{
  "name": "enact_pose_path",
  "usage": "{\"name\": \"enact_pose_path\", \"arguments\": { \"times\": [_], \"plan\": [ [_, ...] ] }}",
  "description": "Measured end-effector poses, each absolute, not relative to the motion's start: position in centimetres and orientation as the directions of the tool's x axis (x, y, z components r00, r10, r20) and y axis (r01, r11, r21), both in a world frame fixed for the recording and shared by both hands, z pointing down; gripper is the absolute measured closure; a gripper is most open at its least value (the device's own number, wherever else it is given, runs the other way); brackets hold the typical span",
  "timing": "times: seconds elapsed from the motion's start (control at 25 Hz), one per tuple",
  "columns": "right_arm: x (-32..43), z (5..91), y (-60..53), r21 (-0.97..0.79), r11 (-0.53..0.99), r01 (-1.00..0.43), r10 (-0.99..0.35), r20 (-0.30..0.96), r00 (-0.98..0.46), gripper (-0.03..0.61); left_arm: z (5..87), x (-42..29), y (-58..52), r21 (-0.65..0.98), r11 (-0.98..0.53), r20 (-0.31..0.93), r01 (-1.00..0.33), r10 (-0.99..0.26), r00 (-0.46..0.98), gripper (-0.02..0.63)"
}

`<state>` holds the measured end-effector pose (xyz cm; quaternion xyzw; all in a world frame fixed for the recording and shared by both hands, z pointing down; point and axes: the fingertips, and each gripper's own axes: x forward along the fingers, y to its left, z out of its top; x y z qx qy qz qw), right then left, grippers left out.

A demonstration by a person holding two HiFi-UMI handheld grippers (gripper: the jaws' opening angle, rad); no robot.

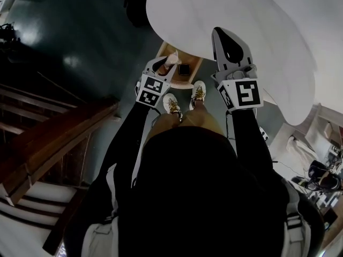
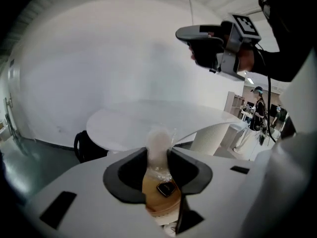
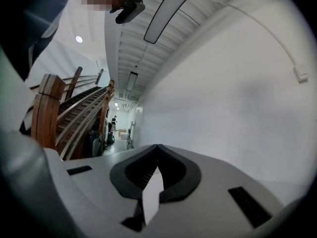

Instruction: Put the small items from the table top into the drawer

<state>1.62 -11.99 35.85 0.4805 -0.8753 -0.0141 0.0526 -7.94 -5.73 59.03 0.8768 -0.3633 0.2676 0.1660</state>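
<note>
Head view: the left gripper [image 1: 164,63] holds a pale crumpled plastic packet [image 1: 172,59] directly above the open wooden drawer [image 1: 194,63]; left gripper view: jaws pinch it upright, drawer straight below; right gripper view: the right gripper [image 3: 157,148] is pressed together, empty.

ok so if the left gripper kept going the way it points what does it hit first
Probably the floor of the open drawer, close to the small black item lying in it. The clear packet held in the left gripper would land first, though depth is unclear.
</note>
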Motion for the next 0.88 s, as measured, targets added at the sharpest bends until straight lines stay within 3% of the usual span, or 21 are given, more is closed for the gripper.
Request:
{"name": "enact_pose_path", "arguments": {
  "times": [0.32,0.72,0.76,0.84,0.88],
  "plan": [
    [1.2,36.4,-12.1,0.061,0.535,-0.842,-0.844,0.084,-0.53,0.552,67.0,-8.4,-4.4,0.204,-0.63,0.724,-0.749,-0.417,0.549,0.457],
    [1.4,36.7,-11.9,0.061,0.532,-0.845,-0.846,0.093,-0.525,0.552,68.0,-7.9,-4.3,0.227,-0.613,0.74,-0.757,-0.397,0.543,0.434],
    [1.5,36.7,-11.9,0.061,0.531,-0.845,-0.846,0.092,-0.525,0.552,68.0,-7.9,-4.4,0.227,-0.606,0.742,-0.763,-0.4,0.538,0.42],
    [1.7,36.8,-11.9,0.06,0.53,-0.846,-0.847,0.092,-0.524,0.552,68.3,-8.0,-4.5,0.225,-0.597,0.748,-0.77,-0.401,0.529,0.327],
    [1.7,36.8,-11.9,0.06,0.53,-0.846,-0.847,0.093,-0.524,0.552,68.4,-8.1,-4.5,0.218,-0.599,0.752,-0.77,-0.4,0.524,0.321]
  ]
}}
